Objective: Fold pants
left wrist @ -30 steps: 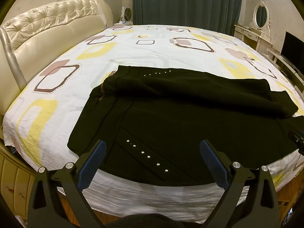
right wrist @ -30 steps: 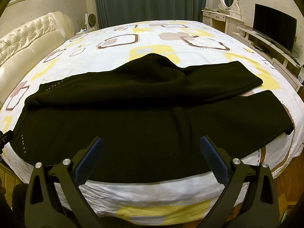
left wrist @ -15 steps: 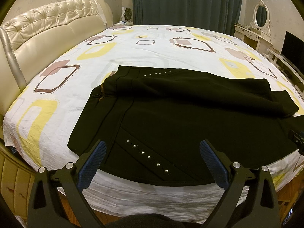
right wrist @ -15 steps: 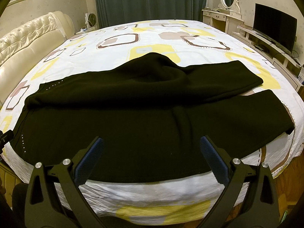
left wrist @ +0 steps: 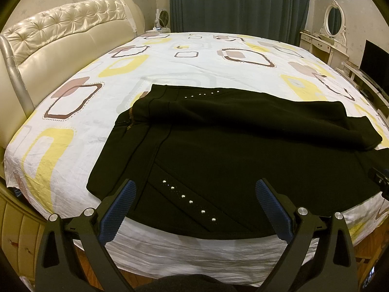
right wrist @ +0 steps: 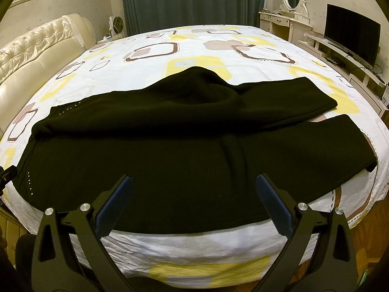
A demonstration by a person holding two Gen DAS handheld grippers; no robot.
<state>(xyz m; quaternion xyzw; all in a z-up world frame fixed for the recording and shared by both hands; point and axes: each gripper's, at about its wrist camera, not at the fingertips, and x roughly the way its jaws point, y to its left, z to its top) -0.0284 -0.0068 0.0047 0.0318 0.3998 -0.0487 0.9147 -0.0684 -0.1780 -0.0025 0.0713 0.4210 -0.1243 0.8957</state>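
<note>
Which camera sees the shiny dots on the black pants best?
The left wrist view: the silver studs on the pants sit close and clear. In the right wrist view they are tiny specks at the left edge.

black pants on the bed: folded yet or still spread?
Partly folded. The black pants lie lengthwise on the patterned bedsheet, the far leg lapping over the near one, hems offset.

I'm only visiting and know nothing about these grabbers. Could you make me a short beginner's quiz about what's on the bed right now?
1. True or false: the left gripper is clamped on the black pants.
2. What do the pants lie on: A) floor, B) bed sheet, C) dresser?
3. Fill in: a row of small shiny ____ runs along the pants near the left gripper.

Key: 1 false, both it and the right gripper are open and empty; 2 B; 3 studs.
</note>
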